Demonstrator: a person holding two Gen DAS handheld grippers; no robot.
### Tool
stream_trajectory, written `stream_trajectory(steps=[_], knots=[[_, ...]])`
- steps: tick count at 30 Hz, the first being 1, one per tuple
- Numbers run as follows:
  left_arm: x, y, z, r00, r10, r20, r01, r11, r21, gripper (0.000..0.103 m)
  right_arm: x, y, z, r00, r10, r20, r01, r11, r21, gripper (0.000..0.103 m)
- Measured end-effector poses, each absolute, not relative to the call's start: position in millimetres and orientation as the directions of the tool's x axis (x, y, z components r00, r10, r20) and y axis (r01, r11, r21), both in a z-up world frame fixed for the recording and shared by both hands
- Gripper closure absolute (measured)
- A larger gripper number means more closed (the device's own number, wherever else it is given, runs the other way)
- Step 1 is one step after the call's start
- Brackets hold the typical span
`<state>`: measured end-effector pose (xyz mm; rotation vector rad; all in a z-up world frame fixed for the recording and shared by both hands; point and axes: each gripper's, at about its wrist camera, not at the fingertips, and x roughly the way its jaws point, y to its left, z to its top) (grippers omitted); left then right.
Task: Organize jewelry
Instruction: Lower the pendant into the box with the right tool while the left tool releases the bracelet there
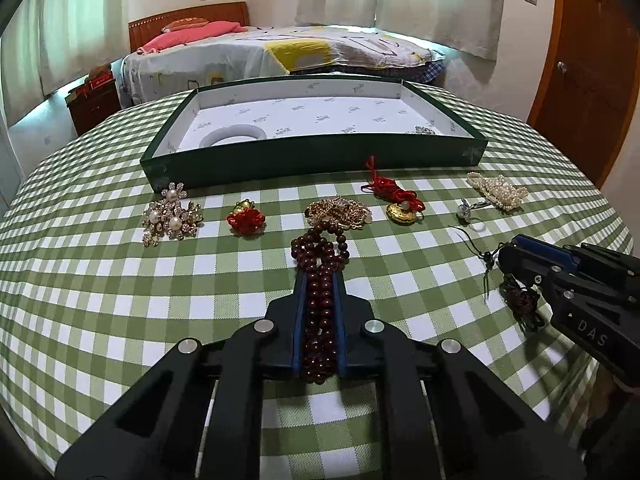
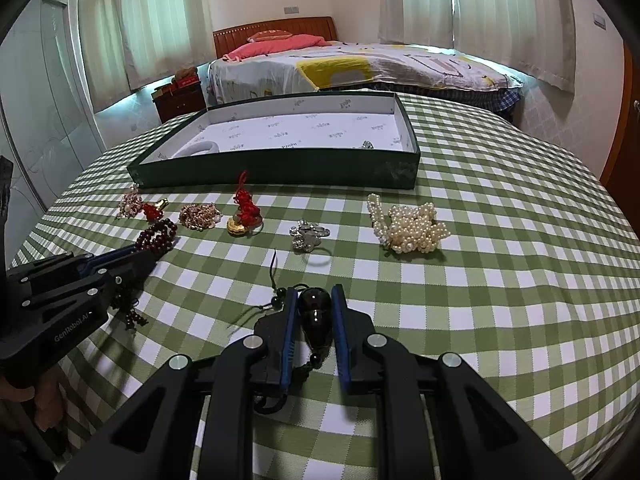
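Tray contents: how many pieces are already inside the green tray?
2. A white bangle lies near the green tray's front left corner, and a small sparkly piece sits near its front right. The front wall may hide others.

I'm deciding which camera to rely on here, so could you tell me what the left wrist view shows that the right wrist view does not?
Only the left wrist view shows the dark red bead strand lying along the left claw, shut on it. Only the right wrist view shows the dark pendant squeezed in the right claw. Both show the green tray and the pearl bundle.
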<state>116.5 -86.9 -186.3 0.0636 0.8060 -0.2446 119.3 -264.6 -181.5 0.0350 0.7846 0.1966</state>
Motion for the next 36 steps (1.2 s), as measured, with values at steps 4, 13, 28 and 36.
stream_trajectory(steps=[4, 13, 28, 36], knots=[[115.5, -84.5, -182.0, 0.674, -0.194, -0.713, 0.236, 0.971, -0.041, 0.091, 118.4, -264.1, -178.4, 0.697, 0.196, -0.689, -0.164, 0.98, 0.113, 0.085], [115.8, -79.1, -161.3, 0.719, -0.198, -0.666, 0.226, 0.973, -0.046, 0.091, 118.9, -262.2, -163.4, 0.721, 0.213, -0.659, -0.17, 0.977, 0.129, 0.085], [151.5, -75.2, -108.3, 0.783, -0.228, -0.578, 0.228, 0.971, -0.074, 0.091, 158.8, -255.6, -95.5, 0.803, 0.257, -0.538, -0.208, 0.966, 0.151, 0.085], [190.1, -84.0, -77.1, 0.83, -0.244, -0.501, 0.236, 0.969, -0.08, 0.091, 199.9, -247.8, -56.7, 0.856, 0.257, -0.448, -0.23, 0.966, 0.114, 0.085]])
